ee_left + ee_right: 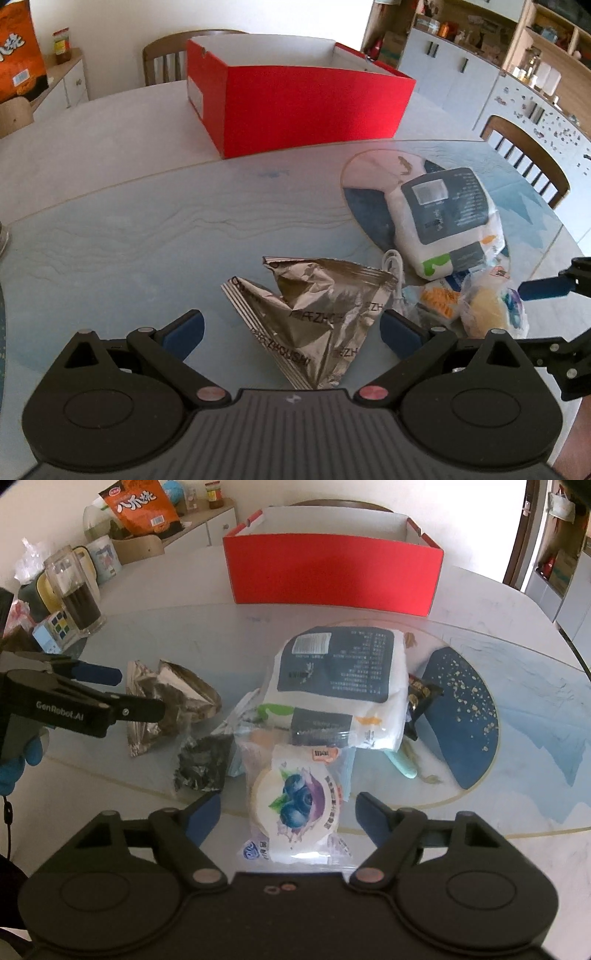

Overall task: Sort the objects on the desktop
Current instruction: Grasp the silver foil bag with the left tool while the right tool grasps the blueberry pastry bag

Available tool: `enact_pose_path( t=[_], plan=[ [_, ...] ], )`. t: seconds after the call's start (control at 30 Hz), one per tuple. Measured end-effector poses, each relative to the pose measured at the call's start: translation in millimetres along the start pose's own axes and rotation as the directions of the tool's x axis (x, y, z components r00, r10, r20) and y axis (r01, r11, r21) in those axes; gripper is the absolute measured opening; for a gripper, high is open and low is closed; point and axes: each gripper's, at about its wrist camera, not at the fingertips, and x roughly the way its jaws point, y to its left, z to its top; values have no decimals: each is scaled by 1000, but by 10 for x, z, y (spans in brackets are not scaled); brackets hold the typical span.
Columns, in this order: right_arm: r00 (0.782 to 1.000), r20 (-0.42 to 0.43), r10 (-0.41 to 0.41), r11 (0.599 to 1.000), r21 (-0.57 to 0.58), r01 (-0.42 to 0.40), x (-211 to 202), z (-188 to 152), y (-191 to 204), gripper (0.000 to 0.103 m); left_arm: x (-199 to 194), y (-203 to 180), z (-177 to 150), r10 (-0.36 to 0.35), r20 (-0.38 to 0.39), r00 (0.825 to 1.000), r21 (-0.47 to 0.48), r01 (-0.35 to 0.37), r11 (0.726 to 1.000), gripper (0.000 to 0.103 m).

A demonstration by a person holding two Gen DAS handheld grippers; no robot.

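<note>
- The left hand-held gripper (291, 330) has its jaws spread wide, one on each side of a crumpled silver foil bag (314, 317) that lies on the surface (147, 229); the pads are not pressing on it.
- The right hand-held gripper (288, 814) is also wide apart, straddling a clear-wrapped blueberry pastry (295, 805); both blue pads stand clear of the wrapper, so nothing is held.
- In the right wrist view the left hand-held gripper comes in from the left edge over the foil bag, carried by a hand in a blue glove (18, 764).
- A white and dark blue packet (340, 679) lies just beyond the pastry, overlapping the pile of small wrapped snacks around it.
- A crinkled dark wrapper (203, 764) lies between the foil bag and the pastry.
- A small black sachet (421, 701) pokes out at the right side of the white packet.
- An open red box (332, 579) stands at the far side of the surface, well apart from the pile.
- An orange snack bag (140, 506) and jars sit on a side cabinet to the left.
</note>
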Motion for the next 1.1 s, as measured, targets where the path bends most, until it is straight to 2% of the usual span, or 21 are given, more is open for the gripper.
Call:
enact_pose_path(
  t=[0.17, 0.4, 0.5, 0.63, 0.7, 0.83, 1.1],
  plan=[
    [1000, -10, 1, 1000, -4, -1, 47, 1, 1, 77, 36, 16, -2, -2, 0, 1000, -12, 2, 1000, 101],
    [1000, -19, -4, 1000, -6, 4, 105, 13, -15, 73, 41, 9, -4, -6, 0, 1000, -20, 6, 1000, 91],
    [1000, -17, -3, 1000, -8, 2, 111, 24, -15, 70, 45, -1, -5, -9, -5, 1000, -24, 8, 1000, 84],
    [1000, -20, -7, 1000, -15, 7, 119, 28, -13, 67, 85, -28, -11, -3, -33, 999, -20, 3, 1000, 67],
    [1000, -20, -8, 1000, -16, 8, 118, 27, -9, 65, 90, -24, -23, -13, -40, 999, -32, 12, 999, 64],
    [1000, -21, -9, 1000, -17, 9, 112, 19, -17, 60, 89, -43, -23, -29, -46, 998, -39, 27, 999, 48],
    [1000, -22, 12, 1000, -19, -12, 78, 12, -44, 53, 39, -67, -3, -38, -32, 999, -51, 36, 998, 36]
  ],
)
